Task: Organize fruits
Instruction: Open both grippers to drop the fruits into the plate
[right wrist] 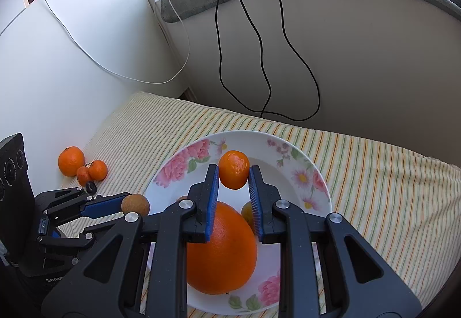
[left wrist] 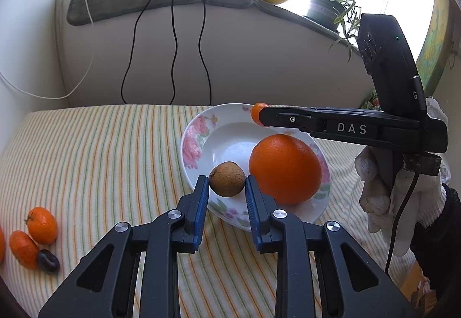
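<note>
Both grippers carry fruit over the floral plate (right wrist: 317,174): the left gripper (left wrist: 227,184) pinches a brown fruit (left wrist: 227,179), and the right gripper (right wrist: 233,178) clamps a small tangerine (right wrist: 234,169). The large orange (right wrist: 222,249) fills the plate's six o'clock side. Lower each fruit into bare white, then release gently so neither rolls.

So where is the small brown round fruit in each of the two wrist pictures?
Left wrist view: the brown fruit is at centre, between the left gripper's fingers, above the near rim of the floral plate.
Right wrist view: it is low left, at that gripper's tip.
Shared landmark: the big orange on the plate.
</note>
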Motion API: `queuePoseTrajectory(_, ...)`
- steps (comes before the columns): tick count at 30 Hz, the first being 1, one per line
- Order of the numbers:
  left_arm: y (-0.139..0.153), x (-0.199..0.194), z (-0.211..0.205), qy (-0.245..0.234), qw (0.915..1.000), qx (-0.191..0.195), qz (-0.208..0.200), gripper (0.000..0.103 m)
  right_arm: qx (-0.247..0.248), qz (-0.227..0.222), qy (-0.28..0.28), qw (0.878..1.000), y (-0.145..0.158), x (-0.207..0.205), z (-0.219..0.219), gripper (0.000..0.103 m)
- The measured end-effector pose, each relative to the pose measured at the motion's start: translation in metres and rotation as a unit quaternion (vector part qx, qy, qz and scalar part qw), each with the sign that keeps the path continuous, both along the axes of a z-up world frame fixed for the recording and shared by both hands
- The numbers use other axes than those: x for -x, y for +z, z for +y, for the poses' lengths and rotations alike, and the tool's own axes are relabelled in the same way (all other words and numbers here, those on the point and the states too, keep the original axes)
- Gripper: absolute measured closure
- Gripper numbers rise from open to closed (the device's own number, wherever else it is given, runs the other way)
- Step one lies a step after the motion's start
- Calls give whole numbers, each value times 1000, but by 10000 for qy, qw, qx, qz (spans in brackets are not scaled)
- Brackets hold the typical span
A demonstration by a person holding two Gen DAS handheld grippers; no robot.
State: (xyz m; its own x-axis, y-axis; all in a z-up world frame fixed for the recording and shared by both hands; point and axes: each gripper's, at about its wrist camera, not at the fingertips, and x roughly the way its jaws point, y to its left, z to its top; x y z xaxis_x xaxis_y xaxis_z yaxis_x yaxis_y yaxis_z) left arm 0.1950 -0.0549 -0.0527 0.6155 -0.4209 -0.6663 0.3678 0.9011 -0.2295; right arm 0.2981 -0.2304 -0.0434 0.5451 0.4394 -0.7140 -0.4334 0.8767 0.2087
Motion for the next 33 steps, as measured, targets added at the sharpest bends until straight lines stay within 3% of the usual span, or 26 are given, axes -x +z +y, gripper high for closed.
queuePoseTrajectory(4,0,-1,-1,-32,10000,-32,12,78,-11,1,-18,10000,-1,0,-1,81)
queuePoseTrajectory(8,0,0,-1,9,10000,-30,-1,64,0,10,-35,10000,-2,0,-1,80)
queuePoseTrajectory(9,1,1,-1,9,10000,-33,-8,64,2,2,-35,10000,-2,1,-1,76)
queuePoseTrajectory(10,1,1,-1,20,10000,-45,-16,61,10,-25,-44,10000,-1,2,-1,65)
queuePoseTrajectory(13,2,2,0,59,9999,-68,-71,48,18,-170,-95,9998,3,5,-2,40)
queuePoseTrajectory(17,4,3,0,143,9998,-110,-125,33,-21,-286,-132,9995,8,9,-3,24)
queuePoseTrajectory(19,4,2,0,178,9996,-136,-143,32,-39,-340,-141,9993,10,11,-3,19)
queuePoseTrajectory(33,10,11,5,230,9993,-185,-213,32,-17,-417,-111,9991,19,20,0,14)
